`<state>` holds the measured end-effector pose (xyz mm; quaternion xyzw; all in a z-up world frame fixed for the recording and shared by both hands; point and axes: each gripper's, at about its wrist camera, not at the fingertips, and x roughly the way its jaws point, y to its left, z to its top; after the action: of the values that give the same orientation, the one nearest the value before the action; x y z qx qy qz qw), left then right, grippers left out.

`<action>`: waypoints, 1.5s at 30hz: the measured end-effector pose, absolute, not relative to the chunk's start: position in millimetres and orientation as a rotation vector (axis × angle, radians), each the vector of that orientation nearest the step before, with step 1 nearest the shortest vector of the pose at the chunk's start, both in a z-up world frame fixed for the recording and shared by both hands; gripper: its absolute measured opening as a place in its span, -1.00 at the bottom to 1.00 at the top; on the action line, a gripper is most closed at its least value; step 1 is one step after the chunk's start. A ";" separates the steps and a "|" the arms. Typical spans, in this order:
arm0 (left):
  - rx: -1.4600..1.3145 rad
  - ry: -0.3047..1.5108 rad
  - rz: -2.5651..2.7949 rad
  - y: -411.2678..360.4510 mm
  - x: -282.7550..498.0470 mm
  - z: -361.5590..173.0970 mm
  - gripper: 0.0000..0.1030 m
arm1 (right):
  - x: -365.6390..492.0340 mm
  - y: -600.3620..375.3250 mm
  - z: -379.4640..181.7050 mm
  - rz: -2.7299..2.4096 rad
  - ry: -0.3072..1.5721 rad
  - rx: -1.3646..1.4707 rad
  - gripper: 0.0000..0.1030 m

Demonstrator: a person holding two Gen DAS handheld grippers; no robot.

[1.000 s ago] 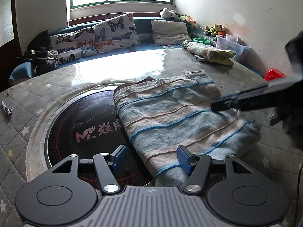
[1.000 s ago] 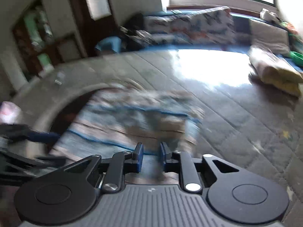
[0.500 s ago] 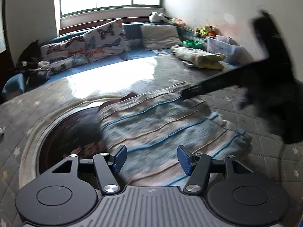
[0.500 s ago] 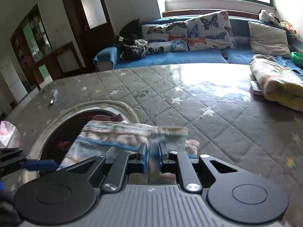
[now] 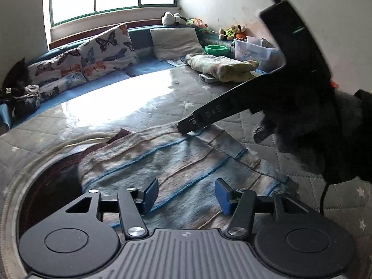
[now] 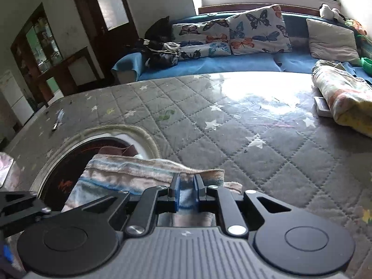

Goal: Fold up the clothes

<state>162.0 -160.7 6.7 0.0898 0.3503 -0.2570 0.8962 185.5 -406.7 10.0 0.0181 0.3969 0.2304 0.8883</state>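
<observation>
A striped blue, grey and cream cloth [image 5: 176, 165] lies folded on the quilted table, partly over a round dark inset. My left gripper [image 5: 186, 194] hovers open just above its near edge, nothing between the blue pads. My right gripper [image 6: 186, 191] is shut on the cloth's far right edge, a fold of the striped cloth [image 6: 139, 174] pinched between its pads. In the left wrist view the right gripper's fingers [image 5: 197, 123] meet the cloth's far edge, held by a gloved hand [image 5: 309, 127].
The round dark inset [image 5: 51, 186] with a cord rim sits at the left. A second folded cloth [image 6: 344, 95] rests on a white box at the table's far right. Butterfly cushions [image 6: 255, 32] line a blue bench behind. A small tool [image 6: 55, 125] lies far left.
The right gripper has swung from the cloth's right side to its far edge and closed on it. The left gripper stayed open and drifted slightly toward the cloth's near edge.
</observation>
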 end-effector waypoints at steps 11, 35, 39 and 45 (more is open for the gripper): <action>0.213 0.684 -0.648 -197.2 147.3 7.1 0.07 | 155.0 -418.5 30.9 0.540 0.838 -0.013 -0.76; 0.045 0.705 -0.370 -103.9 149.7 13.0 0.04 | 114.6 -448.8 2.5 0.374 0.813 0.169 -0.19; 0.019 0.735 -0.298 -88.1 159.0 6.4 0.04 | 115.1 -451.0 -4.6 0.362 0.810 0.212 -0.18; -0.020 0.778 -0.190 -64.4 173.0 -3.7 0.05 | 114.3 -455.8 -6.2 0.353 0.801 0.267 -0.11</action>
<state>173.0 -64.4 -3.7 -0.0097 0.3788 -0.0922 0.9208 114.2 -455.8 -6.2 0.1290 0.3868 0.1702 0.8971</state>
